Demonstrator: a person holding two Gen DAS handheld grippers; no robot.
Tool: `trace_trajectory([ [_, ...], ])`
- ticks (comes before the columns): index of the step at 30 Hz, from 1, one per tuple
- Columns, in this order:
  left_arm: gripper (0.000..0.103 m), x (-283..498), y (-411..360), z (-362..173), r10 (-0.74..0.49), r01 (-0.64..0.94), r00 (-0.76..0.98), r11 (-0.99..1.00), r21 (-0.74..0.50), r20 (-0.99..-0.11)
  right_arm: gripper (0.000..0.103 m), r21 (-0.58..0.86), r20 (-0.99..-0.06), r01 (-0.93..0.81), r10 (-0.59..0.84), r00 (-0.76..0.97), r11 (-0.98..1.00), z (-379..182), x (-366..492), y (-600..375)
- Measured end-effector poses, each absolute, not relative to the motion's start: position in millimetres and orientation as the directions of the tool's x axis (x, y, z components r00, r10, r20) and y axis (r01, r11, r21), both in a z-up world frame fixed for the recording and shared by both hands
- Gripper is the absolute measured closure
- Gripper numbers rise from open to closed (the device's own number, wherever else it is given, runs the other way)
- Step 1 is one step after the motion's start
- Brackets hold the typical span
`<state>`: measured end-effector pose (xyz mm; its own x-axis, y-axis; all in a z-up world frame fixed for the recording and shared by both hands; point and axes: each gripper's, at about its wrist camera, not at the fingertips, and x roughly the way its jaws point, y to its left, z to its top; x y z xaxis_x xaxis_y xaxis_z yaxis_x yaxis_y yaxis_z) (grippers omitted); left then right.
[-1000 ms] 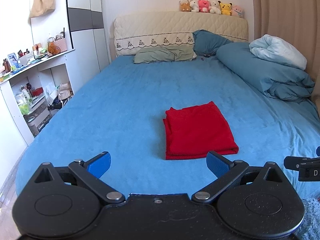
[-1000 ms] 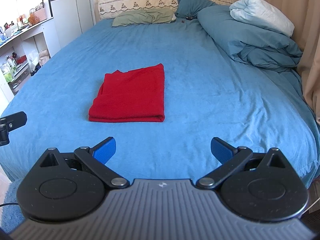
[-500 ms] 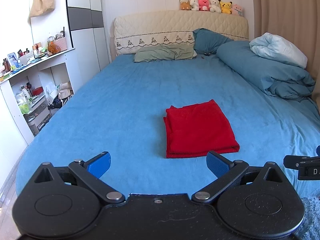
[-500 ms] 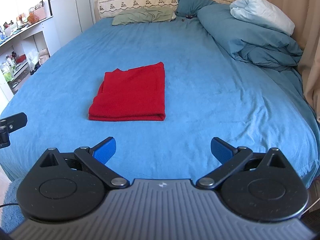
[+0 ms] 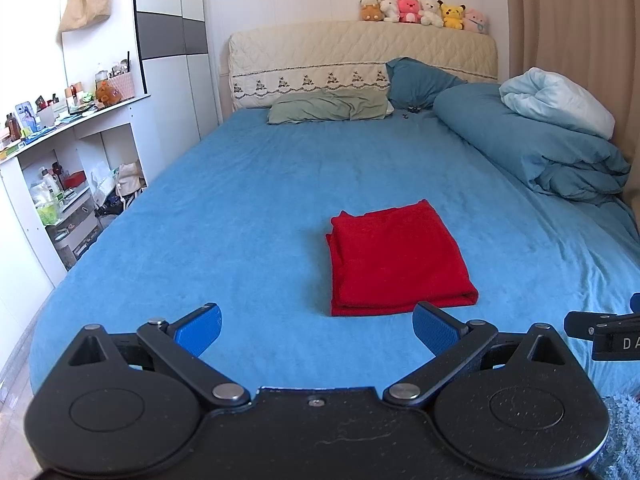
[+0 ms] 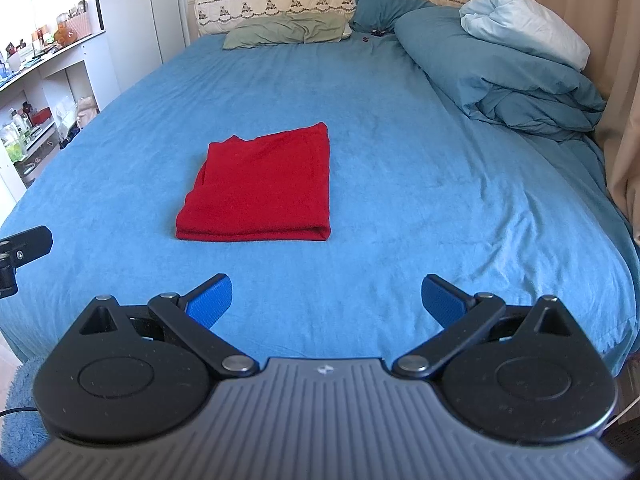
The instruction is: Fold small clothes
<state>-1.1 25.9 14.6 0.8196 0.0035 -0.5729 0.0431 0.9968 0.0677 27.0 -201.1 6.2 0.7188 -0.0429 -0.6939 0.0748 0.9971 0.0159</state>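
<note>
Red cloth (image 5: 398,258), folded into a flat rectangle, is laid on the blue bed sheet (image 5: 248,208), well short of the green pillow (image 5: 328,107) at the headboard (image 5: 360,54). It is seen ahead of the left gripper (image 5: 317,326), slightly to its right, and ahead of the right gripper (image 6: 327,298), to its left. Both sets of jaws are spread wide and nothing is held; neither is touching the cloth. A bunched blue duvet (image 6: 500,76) is piled to the right of the cloth, and plush toys (image 5: 424,11) are lined up on the headboard.
</note>
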Motion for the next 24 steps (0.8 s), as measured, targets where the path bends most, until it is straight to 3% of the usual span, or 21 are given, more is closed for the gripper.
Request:
trace_trajectory([
  [24, 0.000, 1.9, 25.0, 11.7, 0.015, 0.035, 0.827, 0.996, 0.078, -0.562, 0.000, 0.017, -0.699, 0.071, -0.039, 0.714, 0.997, 4.6, 31.5, -204.5],
])
